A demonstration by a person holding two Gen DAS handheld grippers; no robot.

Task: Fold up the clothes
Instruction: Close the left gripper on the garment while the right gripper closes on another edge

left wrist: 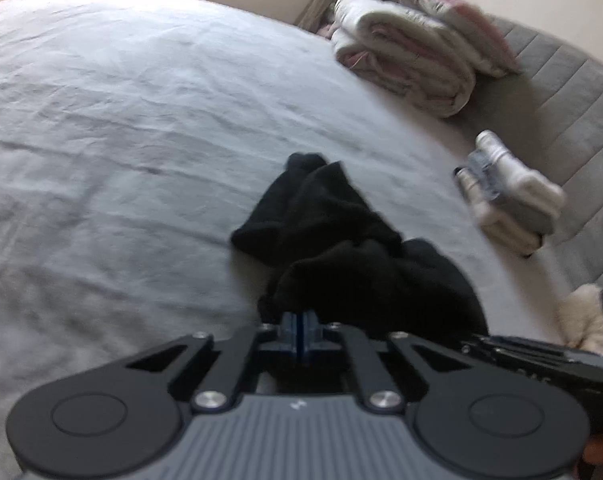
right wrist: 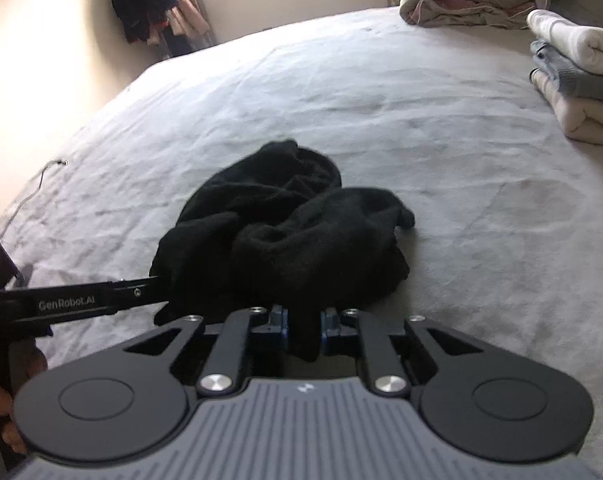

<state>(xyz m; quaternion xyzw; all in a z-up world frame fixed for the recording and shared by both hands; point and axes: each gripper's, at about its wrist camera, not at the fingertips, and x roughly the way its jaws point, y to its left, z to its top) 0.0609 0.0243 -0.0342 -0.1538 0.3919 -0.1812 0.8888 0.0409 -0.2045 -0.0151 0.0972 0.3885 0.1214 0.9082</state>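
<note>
Lying crumpled on bed (right wrist: 381, 92): black garment (right wrist: 285, 236); both hand-held grippers pinching it

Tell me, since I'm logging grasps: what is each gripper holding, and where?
Both hold the black garment by its near edge: the right gripper pinches a thick fold, the left gripper is shut on a thin bit of its near edge.

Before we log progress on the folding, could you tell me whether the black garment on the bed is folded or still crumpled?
Still crumpled: the black garment lies bunched in uneven lumps on the bed sheet, with no flat, squared edges.
</note>
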